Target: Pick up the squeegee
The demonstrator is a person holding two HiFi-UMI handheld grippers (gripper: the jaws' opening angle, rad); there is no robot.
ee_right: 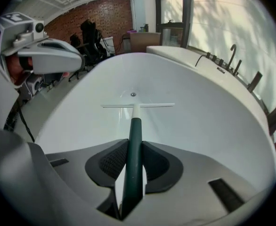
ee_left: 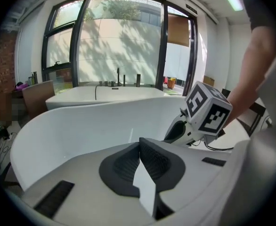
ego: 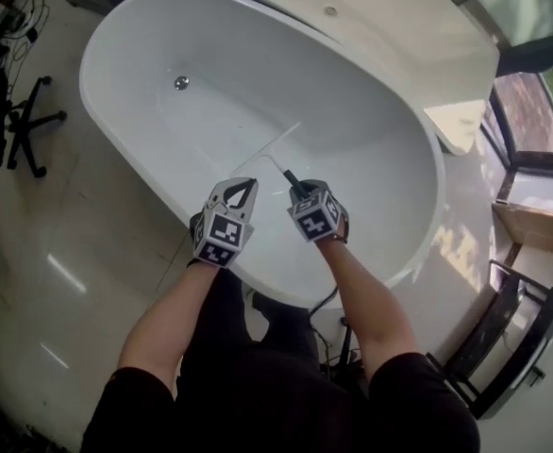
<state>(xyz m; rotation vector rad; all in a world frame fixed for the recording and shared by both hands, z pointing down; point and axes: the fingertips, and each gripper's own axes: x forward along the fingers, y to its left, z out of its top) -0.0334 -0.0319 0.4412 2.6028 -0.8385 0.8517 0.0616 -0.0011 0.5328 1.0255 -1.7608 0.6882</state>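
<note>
Seemingly light and stiff, the squeegee (ee_right: 136,108) is clamped by its slim dark handle in the right gripper (ee_right: 134,161); the left gripper (ee_left: 139,147) is closed, empty.

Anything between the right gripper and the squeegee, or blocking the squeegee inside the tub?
Nothing visible. The right gripper is already shut on the squeegee at its dark handle. The white blade appears to hang clear of the bathtub, with nothing around it.
</note>
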